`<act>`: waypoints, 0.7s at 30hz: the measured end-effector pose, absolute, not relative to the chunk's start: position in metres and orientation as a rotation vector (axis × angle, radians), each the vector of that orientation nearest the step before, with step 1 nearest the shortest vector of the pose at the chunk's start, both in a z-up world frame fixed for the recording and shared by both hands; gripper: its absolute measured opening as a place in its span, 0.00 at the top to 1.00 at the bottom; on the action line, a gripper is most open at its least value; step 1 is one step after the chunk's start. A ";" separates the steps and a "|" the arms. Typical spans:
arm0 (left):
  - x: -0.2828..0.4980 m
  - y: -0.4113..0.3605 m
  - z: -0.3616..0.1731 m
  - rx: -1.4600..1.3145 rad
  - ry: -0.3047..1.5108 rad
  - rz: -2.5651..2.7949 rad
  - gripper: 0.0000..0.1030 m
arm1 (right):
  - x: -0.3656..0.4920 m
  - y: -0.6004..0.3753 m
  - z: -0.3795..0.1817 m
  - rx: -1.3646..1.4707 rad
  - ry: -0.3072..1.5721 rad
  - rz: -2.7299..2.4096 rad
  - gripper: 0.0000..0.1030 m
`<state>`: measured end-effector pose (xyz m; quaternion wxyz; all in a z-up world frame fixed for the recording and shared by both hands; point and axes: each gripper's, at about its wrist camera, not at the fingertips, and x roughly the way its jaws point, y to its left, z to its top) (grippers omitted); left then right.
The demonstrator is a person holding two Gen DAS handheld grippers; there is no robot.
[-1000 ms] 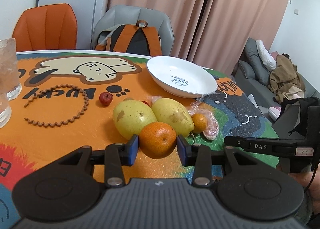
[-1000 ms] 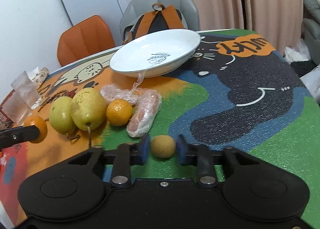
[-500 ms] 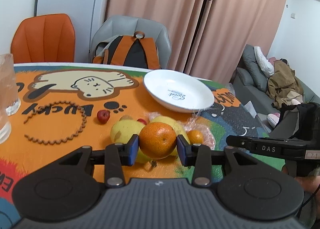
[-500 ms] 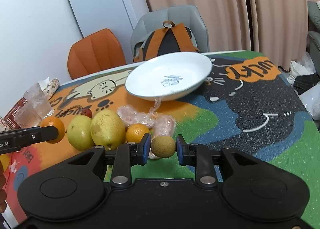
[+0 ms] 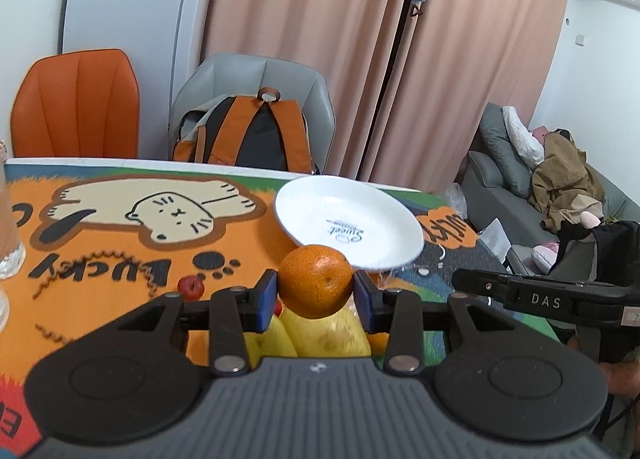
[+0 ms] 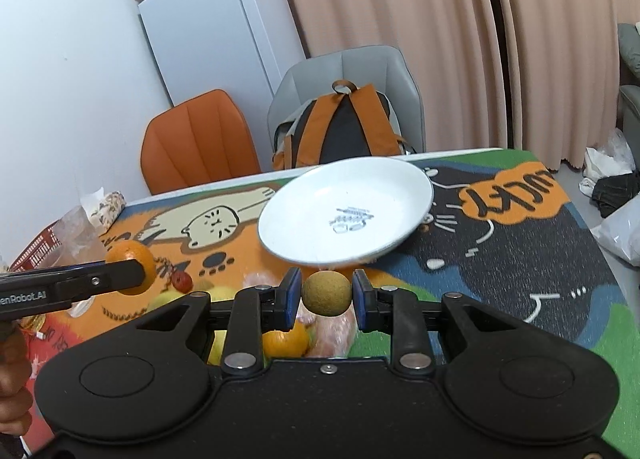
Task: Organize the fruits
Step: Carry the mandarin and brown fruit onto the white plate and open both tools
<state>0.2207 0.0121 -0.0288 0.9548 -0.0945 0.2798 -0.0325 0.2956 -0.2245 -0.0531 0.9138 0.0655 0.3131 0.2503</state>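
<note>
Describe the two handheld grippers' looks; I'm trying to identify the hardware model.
Both are black, with two round discs at the base and blue pads on the fingers. The left gripper has a ribbed grey body; its side reads "enRobot.AI". The right gripper is all black and labelled "DAS".

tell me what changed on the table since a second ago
Both tongs lifted their fruit off the mat: the left tongs raised the orange, the right tongs the small brown fruit, toward the white plate. Both grips held. Plate, pears and small red fruit stayed put.
</note>
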 end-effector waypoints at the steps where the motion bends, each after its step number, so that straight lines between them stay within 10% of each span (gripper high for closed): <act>1: 0.224 0.012 -0.028 -0.192 0.567 -0.068 0.62 | 0.298 -0.224 -0.052 0.135 0.642 0.516 0.75; 21: 0.301 0.006 -0.039 -0.184 0.619 -0.116 0.62 | 0.352 -0.203 -0.057 0.141 0.648 0.512 0.75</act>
